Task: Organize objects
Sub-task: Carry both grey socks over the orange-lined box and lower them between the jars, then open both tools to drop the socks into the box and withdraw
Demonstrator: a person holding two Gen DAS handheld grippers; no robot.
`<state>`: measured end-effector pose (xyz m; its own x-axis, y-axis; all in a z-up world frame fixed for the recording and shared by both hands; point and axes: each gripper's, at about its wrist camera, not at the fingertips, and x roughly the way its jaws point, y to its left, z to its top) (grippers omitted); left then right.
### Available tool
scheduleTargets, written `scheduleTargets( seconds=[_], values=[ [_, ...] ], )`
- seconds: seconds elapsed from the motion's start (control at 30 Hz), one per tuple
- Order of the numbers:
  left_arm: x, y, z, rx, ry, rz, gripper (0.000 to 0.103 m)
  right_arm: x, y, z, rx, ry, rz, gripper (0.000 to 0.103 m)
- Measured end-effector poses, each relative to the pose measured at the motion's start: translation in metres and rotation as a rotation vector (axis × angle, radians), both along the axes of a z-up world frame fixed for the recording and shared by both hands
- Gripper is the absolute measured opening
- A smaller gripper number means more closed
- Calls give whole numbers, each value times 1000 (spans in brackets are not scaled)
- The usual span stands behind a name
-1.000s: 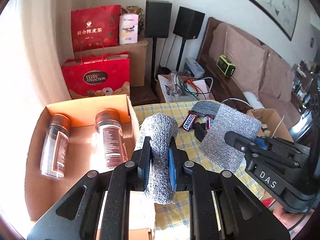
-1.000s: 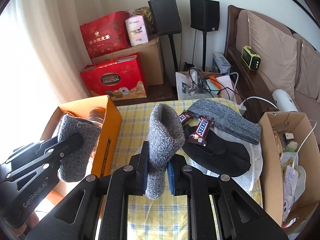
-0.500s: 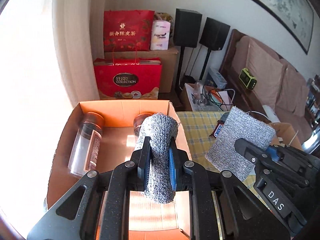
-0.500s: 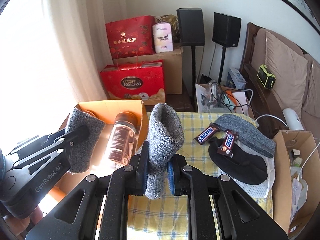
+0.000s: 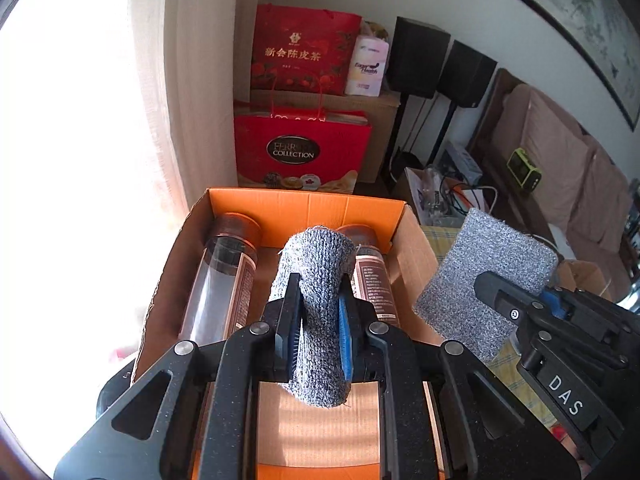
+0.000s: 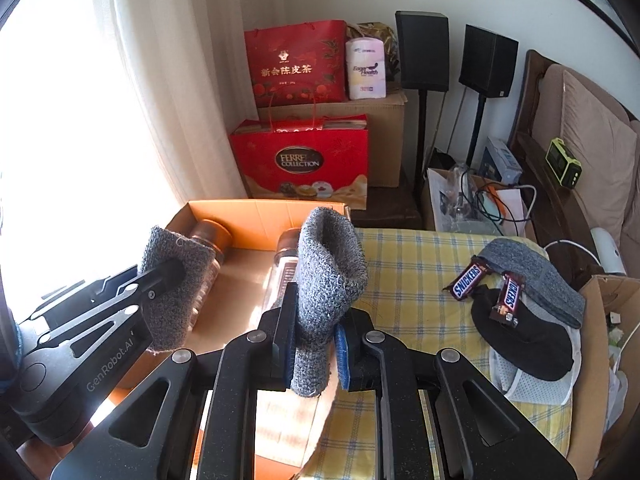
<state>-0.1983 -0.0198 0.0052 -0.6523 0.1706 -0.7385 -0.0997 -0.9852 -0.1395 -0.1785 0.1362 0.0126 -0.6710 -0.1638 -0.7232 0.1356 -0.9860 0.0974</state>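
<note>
Done: two jars (image 5: 224,276) lying in orange cardboard box (image 5: 296,210) | now: left gripper (image 5: 318,320) and right gripper (image 6: 316,338) each pinching a grey knit piece (image 5: 320,300), held over the box | left: Snickers bars (image 6: 466,280) and caps at 3 o'clock on checked cloth (image 6: 416,264), about halfway.

Both wrist cameras looked steeply down past their own claws, close above the orange cardboard box (image 5: 304,216); both views shared that box, the red gift bags (image 6: 300,160) and speakers (image 6: 422,50) behind.
</note>
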Motion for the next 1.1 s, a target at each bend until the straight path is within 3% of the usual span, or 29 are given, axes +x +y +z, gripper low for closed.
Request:
scheduleTargets(
  seconds=[0.27, 0.43, 0.57, 0.8, 1.1],
  values=[
    [-20, -18, -16, 6, -40, -4, 15, -25, -23, -10, -30, -32, 17, 15],
    [-34, -25, -34, 50, -101, -12, 15, -47, -34, -17, -71, -65, 32, 15],
    [-41, -21, -50, 31, -136, -25, 16, -65, -42, -26, -78, -88, 39, 15],
    [-49, -19, -70, 32, -201, -38, 25, -85, -44, -41, -110, -127, 40, 15],
    [-43, -39, -57, 49, -169, -3, 29, -99, -50, -50, -122, -145, 47, 15]
  ],
)
